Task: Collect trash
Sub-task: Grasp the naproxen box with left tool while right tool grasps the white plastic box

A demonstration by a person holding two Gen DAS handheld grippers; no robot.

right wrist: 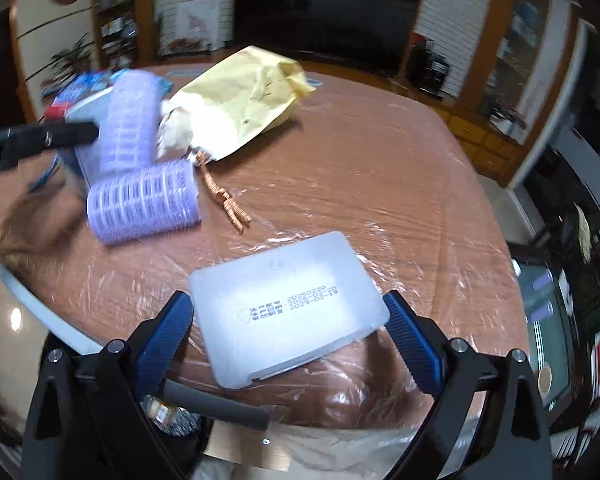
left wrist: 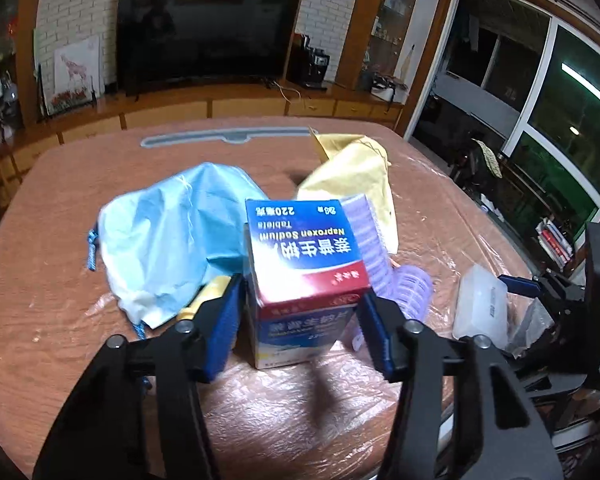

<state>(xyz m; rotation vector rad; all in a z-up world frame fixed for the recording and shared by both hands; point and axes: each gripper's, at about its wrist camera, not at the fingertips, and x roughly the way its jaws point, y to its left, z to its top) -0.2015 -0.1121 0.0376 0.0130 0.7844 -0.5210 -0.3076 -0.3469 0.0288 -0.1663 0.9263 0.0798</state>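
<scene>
My left gripper (left wrist: 300, 312) has its blue pads clamped on both sides of the medicine box (left wrist: 304, 268), which stands upright on the table (left wrist: 60, 240) w/ its print upside down to me. Grip looks firm, so I judge this is the pick-up step for the box; next I need to lift straight up and carry it to wherever trash goes — no bin in view, can't tell where.

My right gripper (right wrist: 288, 320) is spread wide around the flat white plastic case (right wrist: 284, 308), pads just beside its edges, not pressing. It needs to close before any lift; the case is thin and smooth, could slip.

Around the box: purple hair rollers (left wrist: 404, 288) touch its right side and may topple when I lift. A crumpled blue bag (left wrist: 168, 236) sits left, a yellow paper bag (left wrist: 356, 176) behind. A copper-coloured twisted cord (right wrist: 228, 204) lies near the rollers. Cling film covers the tabletop, may snag.
</scene>
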